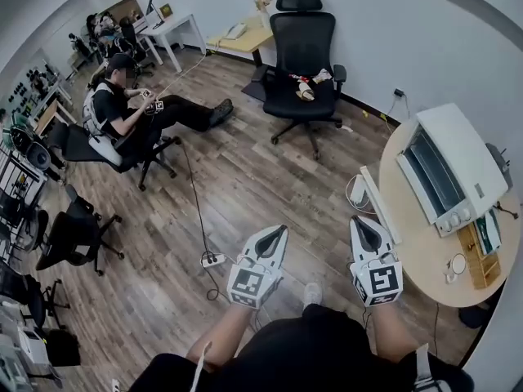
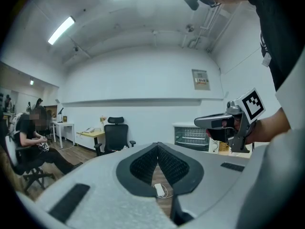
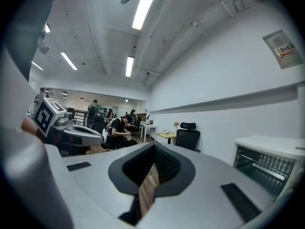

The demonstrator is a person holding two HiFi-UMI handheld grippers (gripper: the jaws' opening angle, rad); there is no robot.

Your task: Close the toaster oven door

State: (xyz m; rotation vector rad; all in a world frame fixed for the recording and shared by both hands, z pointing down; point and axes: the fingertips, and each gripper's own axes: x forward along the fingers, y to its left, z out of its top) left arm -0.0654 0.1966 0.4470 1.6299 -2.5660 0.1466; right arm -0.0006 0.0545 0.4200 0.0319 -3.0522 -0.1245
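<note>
A: Toaster oven, where is it?
B: The white toaster oven [image 1: 454,163] sits on the round wooden surface [image 1: 418,253] at far right, front facing the floor side. Its door [image 1: 379,205] looks dropped open, a white flap past the surface's edge, and the racks show inside.
A: Tongs relative to it?
B: The right tongs [image 1: 360,220] hang just left of the door flap, near it but not touching, tips pointing forward. The left tongs [image 1: 281,229] are further left over the wood floor [image 1: 245,178], well apart from the oven.
A: State of the tongs?
B: Both are closed and empty. In the left gripper view the pads meet at the tip, with only floor and a white power strip [image 2: 159,190] showing below. It's the same in the right gripper view, with the oven off to the right.
A: Anything else?
B: A black office chair [image 1: 303,54] stands by the wall, and a seated person [image 1: 122,109] is far left.
</note>
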